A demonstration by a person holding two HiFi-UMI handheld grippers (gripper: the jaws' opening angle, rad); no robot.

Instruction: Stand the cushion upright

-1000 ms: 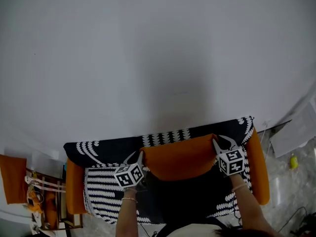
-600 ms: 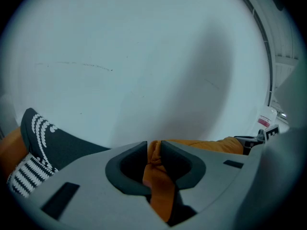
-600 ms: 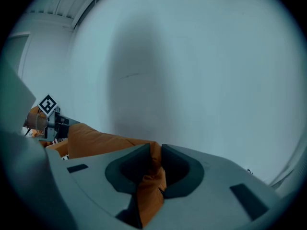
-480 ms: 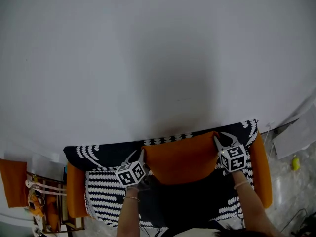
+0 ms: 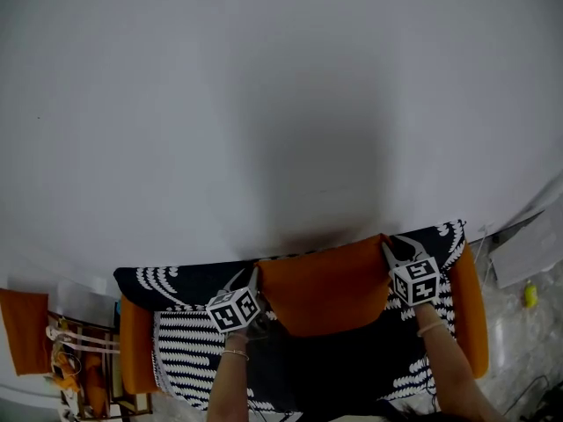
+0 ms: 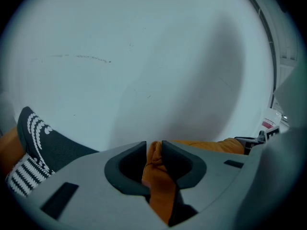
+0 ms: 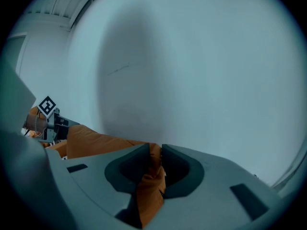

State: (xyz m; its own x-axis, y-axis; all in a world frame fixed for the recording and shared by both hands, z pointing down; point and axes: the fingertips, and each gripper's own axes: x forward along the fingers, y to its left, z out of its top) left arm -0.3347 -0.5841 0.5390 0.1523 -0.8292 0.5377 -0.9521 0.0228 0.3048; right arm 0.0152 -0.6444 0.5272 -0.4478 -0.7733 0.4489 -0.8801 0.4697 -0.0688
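Cushion: orange fabric cushion [image 5: 324, 284], plump and soft, roughly rectangular with a rounded lower edge.
Position: held up by its 2 upper corners in front of the sofa's backrest, broad face toward the head camera, top edge level with the backrest's top and close to the wall; contact between lower edge and seat impossible to tell.
Cushion surface: smooth matt weave, puckered into folds at both pinched corners.
Left gripper: left gripper [image 6: 154, 148] clamped on the upper left corner, with a bunched fold of orange cloth pressed between 2 dark, curved, rubbery pads; jaws just eased slightly wider, with the cloth between them.
Right gripper: right gripper [image 7: 155, 150] clamped on the upper right corner, with a crumpled orange fold squeezed between the same kind of dark pads.
Gripper bodies: grey moulded plastic, each topped by a white cube with black square markers.
Arms: 2 bare forearms reaching up from the bottom edge; thin bracelet [image 5: 230, 354] on the left wrist.
Throw: black-and-white woven throw [image 5: 189, 359], draped over backrest and seat, in bands of scalloped and toothed pattern with a knit-like texture.
Sofa: orange upholstered sofa [image 5: 471, 310], with rounded padded arms showing at both sides of the throw.
Wall: plain white wall [image 5: 264, 104], smooth, with a soft grey shadow above the cushion.
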